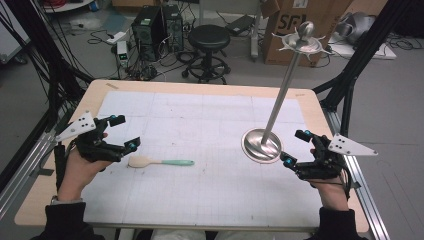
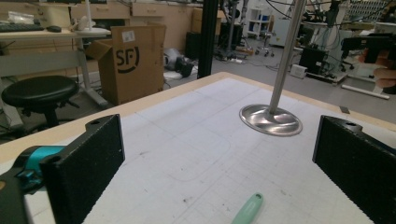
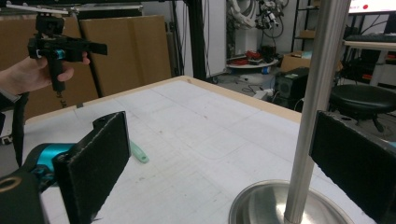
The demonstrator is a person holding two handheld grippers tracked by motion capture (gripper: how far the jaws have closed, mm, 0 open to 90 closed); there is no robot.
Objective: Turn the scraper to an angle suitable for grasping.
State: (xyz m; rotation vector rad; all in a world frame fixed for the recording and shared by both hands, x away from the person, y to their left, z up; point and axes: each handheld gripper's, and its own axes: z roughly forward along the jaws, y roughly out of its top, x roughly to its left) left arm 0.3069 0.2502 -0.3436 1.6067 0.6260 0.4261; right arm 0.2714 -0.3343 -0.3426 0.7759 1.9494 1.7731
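Start of work, by the look of it — nothing gripped. Left gripper [image 1: 118,133] jaws wide apart, empty; the wooden spoon with green handle [image 1: 160,161] lies just beside its lower fingertip. Right gripper [image 1: 296,147] also spread, empty — the steel stand [image 1: 265,142] base just beside its fingers. Likely next: close on the spoon.

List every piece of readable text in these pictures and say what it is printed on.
"SF": black logo on the side of the cardboard box on the floor beyond the table.
"SF" followed by a cut-off stroke: the same box in the high view.
White sticker on that box: too small to read.
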